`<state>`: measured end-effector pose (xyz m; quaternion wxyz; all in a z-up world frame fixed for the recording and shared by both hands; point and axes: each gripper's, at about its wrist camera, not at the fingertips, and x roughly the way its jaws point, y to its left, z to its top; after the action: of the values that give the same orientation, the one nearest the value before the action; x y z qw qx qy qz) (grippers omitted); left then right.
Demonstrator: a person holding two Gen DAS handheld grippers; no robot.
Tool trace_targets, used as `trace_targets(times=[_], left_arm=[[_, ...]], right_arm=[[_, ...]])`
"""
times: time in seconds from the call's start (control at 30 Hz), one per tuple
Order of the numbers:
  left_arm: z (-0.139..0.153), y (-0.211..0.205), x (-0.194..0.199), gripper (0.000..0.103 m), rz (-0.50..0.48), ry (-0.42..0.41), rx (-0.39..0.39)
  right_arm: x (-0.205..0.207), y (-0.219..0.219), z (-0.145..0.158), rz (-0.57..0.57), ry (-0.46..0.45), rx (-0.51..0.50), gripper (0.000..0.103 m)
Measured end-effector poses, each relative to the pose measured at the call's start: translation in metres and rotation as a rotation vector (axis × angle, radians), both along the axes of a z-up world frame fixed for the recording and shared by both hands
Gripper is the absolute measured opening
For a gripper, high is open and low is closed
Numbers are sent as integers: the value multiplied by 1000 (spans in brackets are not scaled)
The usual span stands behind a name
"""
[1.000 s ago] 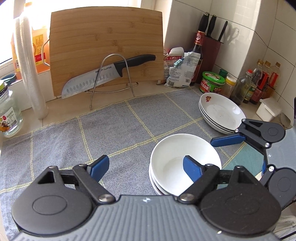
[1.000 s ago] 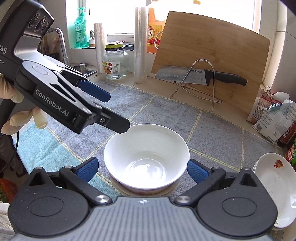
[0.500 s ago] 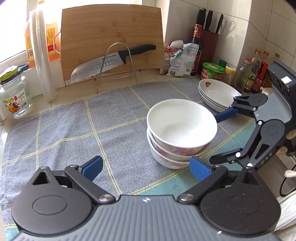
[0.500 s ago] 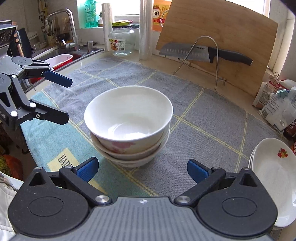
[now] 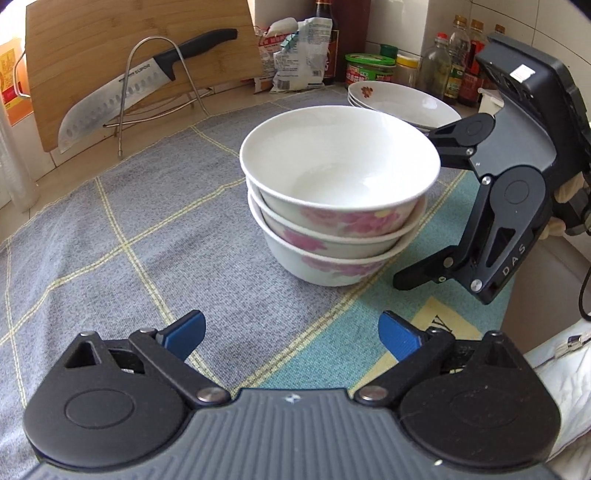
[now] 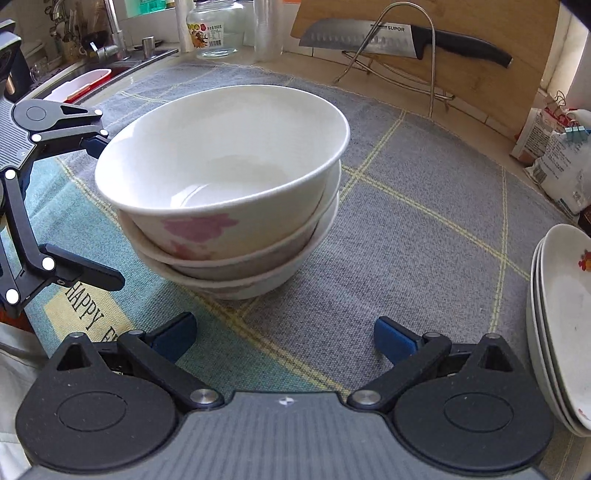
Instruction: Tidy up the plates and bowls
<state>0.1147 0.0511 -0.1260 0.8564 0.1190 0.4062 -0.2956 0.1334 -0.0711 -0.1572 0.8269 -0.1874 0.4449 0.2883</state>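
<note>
Three white bowls with pink flowers (image 5: 340, 206) (image 6: 229, 184) stand nested in one stack on the grey checked mat (image 5: 147, 236). My left gripper (image 5: 291, 332) is open and low over the mat, just short of the stack, with nothing between its pads. My right gripper (image 6: 284, 334) is likewise open and empty on the stack's other side. Each one's black fingers (image 5: 424, 271) (image 6: 81, 273) show beside the bowls in the other's view, not touching them. A stack of shallow white plates (image 5: 399, 103) (image 6: 565, 314) sits beyond.
A bamboo cutting board (image 5: 110, 44) leans on the back wall behind a knife (image 5: 122, 96) on a wire stand. Bags, jars and sauce bottles (image 5: 458, 62) crowd the corner. A glass jar (image 6: 214, 29) and a sink (image 6: 85, 81) lie on the far side.
Both grippers have sunk towards the mat, so the bowls now show from the side instead of from above. The left jaws widened a little. The bowl stack has not moved.
</note>
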Motion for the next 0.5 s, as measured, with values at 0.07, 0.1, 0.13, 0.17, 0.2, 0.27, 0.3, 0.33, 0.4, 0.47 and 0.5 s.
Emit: trace_targets(times=[0.07,0.1,0.13,0.17,0.2,0.27,0.3,0.33,0.4,0.47,0.5], left_arm=[[-4,1,4,99,-32,1,-2],[-6,1,6,99,-45,4,-3],[-8,2,8,99,-56,9,-7],[-11,3,11,99,-68,13,-14],[-11,3,11,99,-79,-1,-17],[-12,2,13,99,-104,-13,-14],[-12,1,14,99,-114,-16,-16],[-13,2,16,100,-124,-22,-18],[-14,1,18,102,-136,-27,-18],[-15,0,19,102,-142,-35,-12],[-15,0,19,102,-151,-42,-4]], right_arm=[[1,0,-1,-1,3,2,103],[2,0,-1,1,3,3,103],[2,-1,-1,4,1,4,103],[1,-1,-1,4,-3,6,103],[0,-2,-2,4,-8,11,103],[-2,-4,-2,5,-20,20,103],[-2,-4,-2,5,-26,25,103],[-4,-5,-3,5,-33,31,103],[-5,-7,-4,4,-44,40,103],[-8,-10,-4,7,-55,50,103],[-9,-12,-5,11,-63,57,103]])
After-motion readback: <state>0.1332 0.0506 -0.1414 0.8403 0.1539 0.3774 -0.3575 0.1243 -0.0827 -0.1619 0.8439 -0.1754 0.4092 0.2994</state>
